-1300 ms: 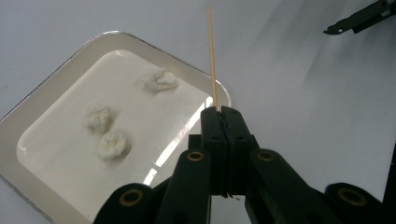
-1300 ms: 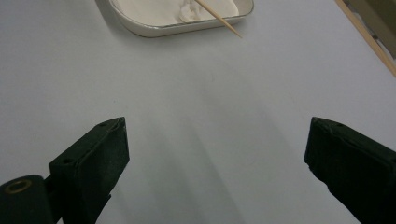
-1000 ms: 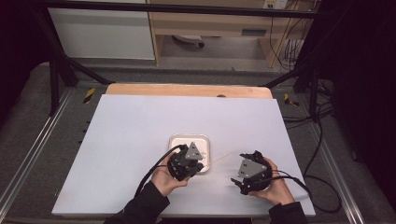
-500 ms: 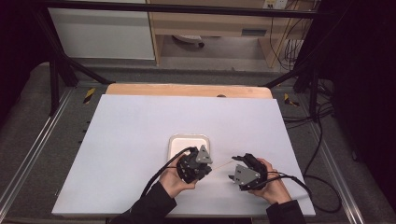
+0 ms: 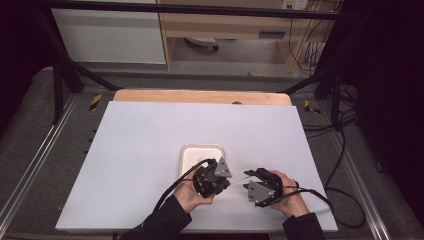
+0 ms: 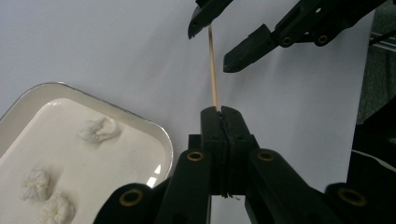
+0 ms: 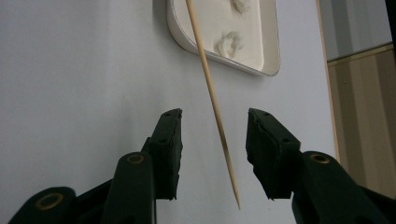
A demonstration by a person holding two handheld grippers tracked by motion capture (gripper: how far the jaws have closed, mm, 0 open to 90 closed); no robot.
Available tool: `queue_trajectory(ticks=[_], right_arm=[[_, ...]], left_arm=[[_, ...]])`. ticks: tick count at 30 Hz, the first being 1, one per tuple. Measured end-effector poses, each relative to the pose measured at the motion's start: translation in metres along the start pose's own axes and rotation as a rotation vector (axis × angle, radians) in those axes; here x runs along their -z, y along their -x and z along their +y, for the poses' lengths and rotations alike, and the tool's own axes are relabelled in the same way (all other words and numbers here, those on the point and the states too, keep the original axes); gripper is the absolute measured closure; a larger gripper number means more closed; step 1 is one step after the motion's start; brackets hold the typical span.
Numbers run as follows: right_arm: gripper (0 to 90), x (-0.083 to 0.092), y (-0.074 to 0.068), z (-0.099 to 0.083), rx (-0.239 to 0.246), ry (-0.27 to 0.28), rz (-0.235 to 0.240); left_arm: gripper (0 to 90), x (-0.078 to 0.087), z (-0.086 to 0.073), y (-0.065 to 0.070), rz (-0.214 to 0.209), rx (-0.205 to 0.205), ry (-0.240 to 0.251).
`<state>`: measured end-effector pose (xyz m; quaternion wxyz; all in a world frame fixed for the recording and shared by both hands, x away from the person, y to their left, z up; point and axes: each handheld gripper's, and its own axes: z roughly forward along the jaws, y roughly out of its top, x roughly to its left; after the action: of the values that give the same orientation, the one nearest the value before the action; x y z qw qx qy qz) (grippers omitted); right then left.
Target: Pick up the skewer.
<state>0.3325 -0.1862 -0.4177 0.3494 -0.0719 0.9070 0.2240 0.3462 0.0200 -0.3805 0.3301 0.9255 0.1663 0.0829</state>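
Observation:
A thin wooden skewer (image 6: 212,70) sticks out from my left gripper (image 6: 220,112), which is shut on its lower end. The skewer (image 7: 205,74) runs between the jaws of my right gripper (image 7: 214,119). Those jaws have just been closing and stand open, with a gap on each side of the stick. In the high view the left gripper (image 5: 227,182) and right gripper (image 5: 247,179) face each other near the table's front edge, with the skewer (image 5: 240,176) bridging them. A white tray (image 5: 200,150) holding several white lumps (image 6: 98,129) lies just behind the left hand.
The white tabletop (image 5: 150,140) stretches wide to the left and back. A wooden strip (image 5: 200,96) borders its far edge. Black cables (image 5: 345,210) trail off the right side. The tray's rim (image 7: 271,56) lies beyond the right gripper's jaws.
The two hands have drawn slightly closer together, the left gripper edging right off the tray's front and the right gripper edging left, so the skewer now reaches between the right jaws.

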Motion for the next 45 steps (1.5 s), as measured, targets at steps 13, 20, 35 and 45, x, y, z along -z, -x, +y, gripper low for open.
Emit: queue_trajectory(ticks=[13, 20, 35, 45], right_arm=[[74.8, -0.001, -0.004, 0.001, 0.091, 0.002, 0.018], [81.6, -0.001, -0.005, 0.001, 0.116, -0.001, 0.025], [88.8, -0.001, -0.005, 0.003, 0.172, -0.019, 0.012], [89.0, 0.003, -0.002, 0.004, 0.203, -0.056, -0.014]], left_arm=[[88.9, -0.003, 0.005, 0.004, -0.022, -0.022, -0.006], [88.8, -0.001, 0.003, 0.003, -0.027, -0.020, -0.005], [88.6, -0.001, 0.001, -0.002, -0.042, -0.004, -0.013], [57.2, 0.002, -0.003, -0.013, -0.019, -0.002, -0.112]])
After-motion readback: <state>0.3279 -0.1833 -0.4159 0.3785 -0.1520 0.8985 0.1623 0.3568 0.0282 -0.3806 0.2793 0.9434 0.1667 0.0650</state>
